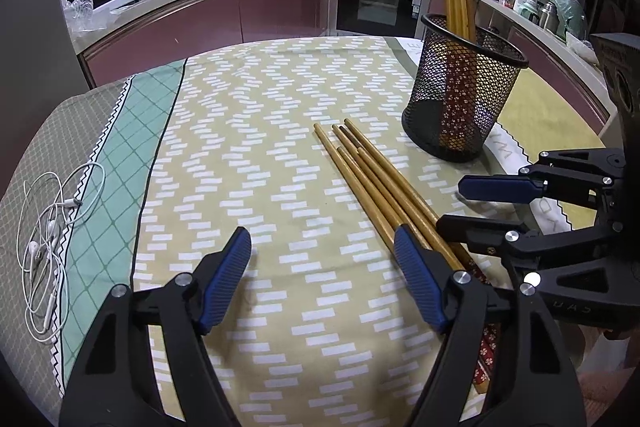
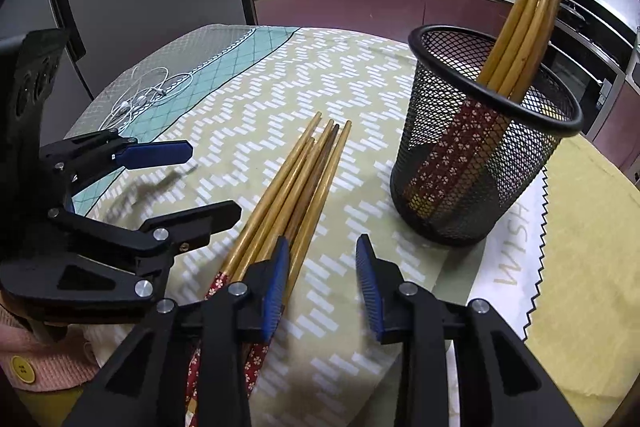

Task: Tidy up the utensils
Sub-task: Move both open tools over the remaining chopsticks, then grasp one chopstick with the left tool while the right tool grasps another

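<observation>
The landmark is a black mesh holder (image 1: pixel 464 95) standing upright on a patterned tablecloth (image 1: pixel 248 155). Several chopsticks (image 2: pixel 524 19) stand in the holder, leaning against its far rim, their red-patterned ends down inside the mesh.

A loose bundle of chopsticks (image 1: pixel 380 187) lies flat on the cloth just beside the holder, on its left as both cameras see it, tips pointing away from the cameras and apart from the holder's base.

The left gripper (image 1: pixel 322 267) hangs over the cloth with its jaws wide apart. Its right pad sits against the near part of the bundle; the left pad is over bare cloth, and nothing is clamped.

The right gripper (image 2: pixel 322 283) has its jaws partly apart with bare cloth between them. Its left pad lies alongside the outermost stick of the bundle; no stick is pinched.

White earphones (image 1: pixel 48 239) lie tangled on the cloth, well apart from the holder, at the far left edge.
</observation>
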The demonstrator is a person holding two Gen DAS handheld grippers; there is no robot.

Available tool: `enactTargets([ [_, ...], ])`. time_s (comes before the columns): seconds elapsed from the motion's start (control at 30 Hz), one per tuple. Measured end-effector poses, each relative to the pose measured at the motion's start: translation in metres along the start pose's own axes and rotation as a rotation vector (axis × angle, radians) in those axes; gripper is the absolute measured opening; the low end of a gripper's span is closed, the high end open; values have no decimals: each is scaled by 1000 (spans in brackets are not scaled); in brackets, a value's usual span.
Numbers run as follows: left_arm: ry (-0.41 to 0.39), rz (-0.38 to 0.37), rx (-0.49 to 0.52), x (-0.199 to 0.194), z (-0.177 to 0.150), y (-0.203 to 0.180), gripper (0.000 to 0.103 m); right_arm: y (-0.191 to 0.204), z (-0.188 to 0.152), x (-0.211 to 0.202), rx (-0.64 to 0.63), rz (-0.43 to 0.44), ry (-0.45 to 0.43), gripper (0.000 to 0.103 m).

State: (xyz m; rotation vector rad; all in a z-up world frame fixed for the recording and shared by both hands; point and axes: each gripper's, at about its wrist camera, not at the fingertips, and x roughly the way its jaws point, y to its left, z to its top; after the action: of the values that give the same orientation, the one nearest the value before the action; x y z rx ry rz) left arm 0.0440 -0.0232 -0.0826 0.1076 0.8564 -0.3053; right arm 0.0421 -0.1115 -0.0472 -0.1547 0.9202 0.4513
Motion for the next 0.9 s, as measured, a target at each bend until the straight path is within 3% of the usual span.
enactTargets([
  [0.13, 12, -20, 7, 4, 1, -2, 73, -1, 0, -1, -3, -19, 5, 31],
  [0.27, 31, -28, 11, 11, 4, -5, 72, 0, 0, 7, -12, -51, 42, 23],
  [0.5, 46, -39, 21, 18, 8, -6, 71, -5, 1, 1, 26, 8, 5, 24],
  [0.67, 61, 8, 32, 22, 10, -5, 58, 3, 2, 1, -7, 32, 18, 24],
  [0.9, 71, -18, 21, 23, 11, 4, 49, 0, 4, 5, -12, 13, 33, 24],
])
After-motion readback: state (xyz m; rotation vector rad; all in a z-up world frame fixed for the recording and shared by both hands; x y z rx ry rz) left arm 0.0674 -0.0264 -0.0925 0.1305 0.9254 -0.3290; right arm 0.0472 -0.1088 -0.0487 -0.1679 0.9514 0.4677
